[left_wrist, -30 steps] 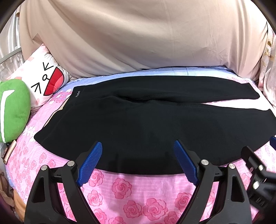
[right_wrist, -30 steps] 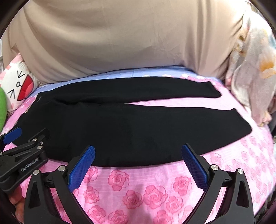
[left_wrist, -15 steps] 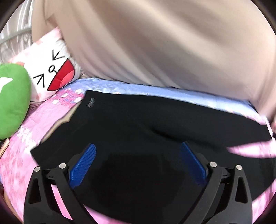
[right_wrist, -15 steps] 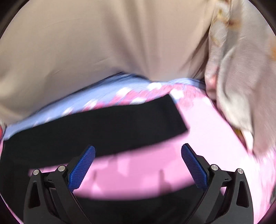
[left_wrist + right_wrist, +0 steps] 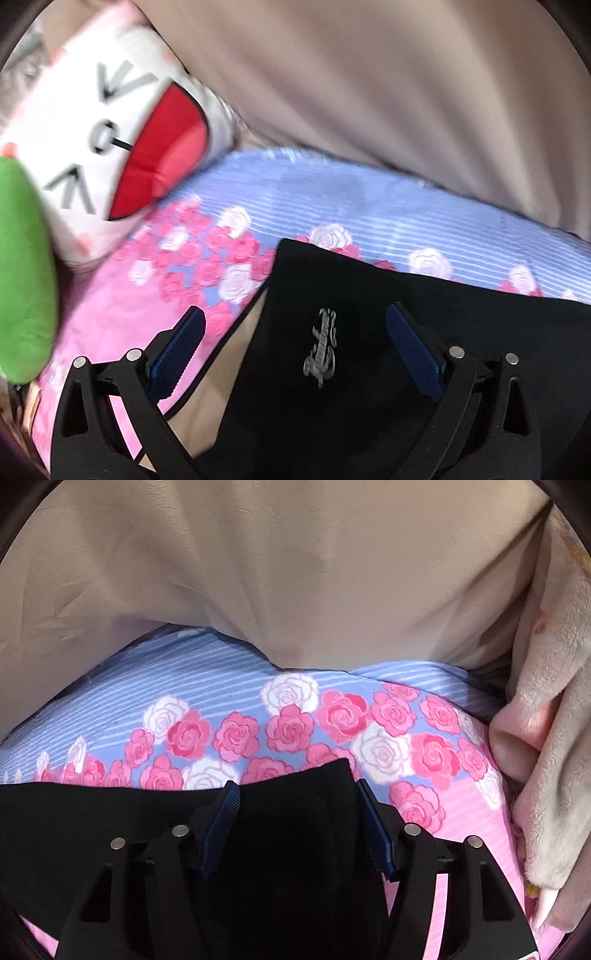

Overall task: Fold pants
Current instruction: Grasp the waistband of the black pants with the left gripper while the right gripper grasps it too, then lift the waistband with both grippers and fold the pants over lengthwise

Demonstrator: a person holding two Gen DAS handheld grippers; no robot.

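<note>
Your left hand-held gripper (image 5: 295,349) is spread wide over the waistband corner of the black pants (image 5: 369,369), beside the logo (image 5: 320,349). Your right hand-held gripper (image 5: 295,829) is part-closed around the leg cuff (image 5: 295,794), not clamping. The pants lie on the rose-print bed (image 5: 332,712); beyond, a cartoon-face pillow (image 5: 92,147).

A rose-print bed sheet (image 5: 229,686) carries black pants (image 5: 369,295) between the fingers, a cartoon-face pillow (image 5: 110,147) beyond the left finger.
</note>
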